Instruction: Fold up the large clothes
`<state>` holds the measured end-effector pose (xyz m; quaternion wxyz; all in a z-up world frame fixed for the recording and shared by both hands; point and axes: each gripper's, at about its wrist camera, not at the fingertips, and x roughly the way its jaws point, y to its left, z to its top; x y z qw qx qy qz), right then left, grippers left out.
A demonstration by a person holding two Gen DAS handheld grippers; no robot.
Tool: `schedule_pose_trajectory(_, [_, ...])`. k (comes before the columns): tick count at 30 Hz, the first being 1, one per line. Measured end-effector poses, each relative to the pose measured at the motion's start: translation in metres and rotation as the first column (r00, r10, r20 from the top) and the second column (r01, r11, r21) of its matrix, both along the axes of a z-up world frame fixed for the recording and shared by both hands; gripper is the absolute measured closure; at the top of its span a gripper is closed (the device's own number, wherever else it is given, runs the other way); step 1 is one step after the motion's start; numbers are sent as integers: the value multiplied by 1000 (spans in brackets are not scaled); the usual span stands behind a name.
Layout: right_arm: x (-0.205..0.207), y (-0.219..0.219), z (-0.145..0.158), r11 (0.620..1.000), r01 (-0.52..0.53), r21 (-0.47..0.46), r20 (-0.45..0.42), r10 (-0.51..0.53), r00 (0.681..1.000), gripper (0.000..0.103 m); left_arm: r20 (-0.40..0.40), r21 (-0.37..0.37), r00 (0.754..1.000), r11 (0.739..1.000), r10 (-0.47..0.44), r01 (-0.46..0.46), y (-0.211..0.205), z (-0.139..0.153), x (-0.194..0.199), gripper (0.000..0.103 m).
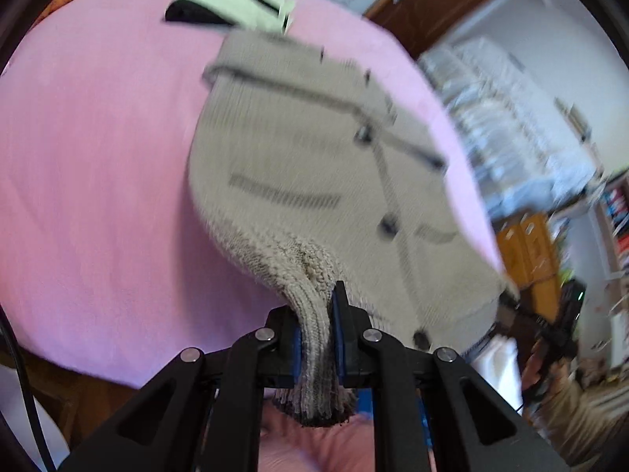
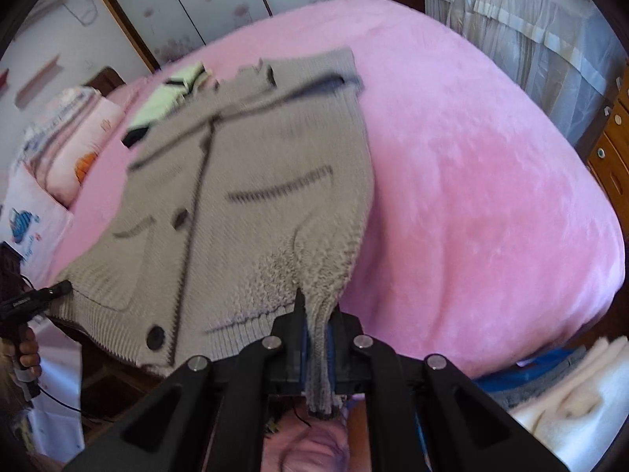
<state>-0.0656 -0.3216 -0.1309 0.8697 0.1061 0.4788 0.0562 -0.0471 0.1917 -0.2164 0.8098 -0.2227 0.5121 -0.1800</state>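
A beige knit cardigan (image 1: 298, 157) with dark trim and dark buttons hangs stretched over a pink bed (image 1: 98, 157). My left gripper (image 1: 316, 314) is shut on one bottom corner of its ribbed hem. My right gripper (image 2: 316, 322) is shut on the other bottom corner of the cardigan (image 2: 236, 196). The far end of the cardigan rests on the bed (image 2: 471, 177); the near end is lifted. The left gripper (image 2: 35, 299) also shows at the left edge of the right wrist view, and the right gripper (image 1: 550, 334) shows at the right of the left wrist view.
A folded pale green and black garment (image 1: 236, 0) lies on the bed beyond the cardigan, also in the right wrist view (image 2: 165, 98). Pillows (image 2: 70, 129) lie at the head of the bed. White curtains (image 2: 530, 19) and wooden drawers (image 2: 613, 145) stand at the right. Folded white fabric (image 2: 570, 393) lies at lower right.
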Motion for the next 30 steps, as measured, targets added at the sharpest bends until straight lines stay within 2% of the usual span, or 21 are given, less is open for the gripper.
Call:
schedule_pose_trajectory(2, [18, -2, 18, 999, 17, 49, 48, -19, 999, 97, 23, -42, 998, 998, 54, -53, 3, 16, 21, 93])
schedule_pose_trajectory(5, [61, 2, 38, 991, 54, 119, 112, -68, 991, 97, 31, -76, 990, 988, 137, -134, 11, 23, 59, 93])
schedule_pose_trajectory(7, [90, 4, 41, 986, 78, 149, 133, -98, 986, 97, 37, -79, 981, 979, 190, -186, 16, 21, 86, 93])
schedule_pose_trajectory(9, [121, -1, 39, 980, 108, 166, 144, -133, 981, 97, 40, -82, 973, 971, 229, -226, 17, 15, 114, 93])
schedule_pose_trajectory(14, [196, -14, 3, 972, 174, 156, 96, -191, 977, 96, 20, -15, 962, 962, 271, -271, 14, -20, 177, 91])
schedule_pose_trajectory(16, [215, -15, -14, 975, 171, 143, 52, -180, 982, 94, -15, 12, 966, 967, 256, -256, 9, -39, 197, 83])
schedule_pose_trajectory(18, [231, -14, -30, 984, 155, 83, 10, -156, 988, 92, -44, 37, 962, 963, 268, -267, 9, -51, 209, 55])
schedule_pose_trajectory(19, [234, -12, -34, 989, 140, 54, 7, -140, 990, 91, -46, 29, 958, 959, 282, -281, 12, -53, 212, 48])
schedule_pose_trajectory(20, [238, -11, -35, 992, 123, 35, 9, -124, 992, 90, -41, 17, 953, 953, 301, -301, 17, -52, 213, 35])
schedule_pose_trajectory(21, [237, -13, -35, 992, 115, 45, 13, -116, 993, 89, -29, 1, 947, 947, 320, -320, 22, -50, 213, 29])
schedule_pose_trajectory(22, [236, -16, -35, 992, 105, 68, 19, -106, 994, 88, -8, -16, 943, 943, 333, -334, 27, -47, 213, 28])
schedule_pose_trajectory(24, [236, -23, -33, 988, 96, 122, 21, -99, 995, 76, 20, -20, 941, 941, 337, -337, 35, -42, 215, 27])
schedule_pose_trajectory(26, [233, -31, -29, 982, 123, 145, 36, -129, 991, 42, 24, 9, 947, 947, 319, -320, 39, -44, 220, 27])
schedule_pose_trajectory(28, [231, -41, -24, 970, 148, 194, 61, -162, 985, 32, 13, 36, 954, 953, 300, -300, 42, -48, 224, 27])
schedule_pose_trajectory(30, [232, -52, -22, 949, 160, 270, 66, -184, 981, 32, 7, 47, 960, 959, 281, -281, 42, -53, 228, 27])
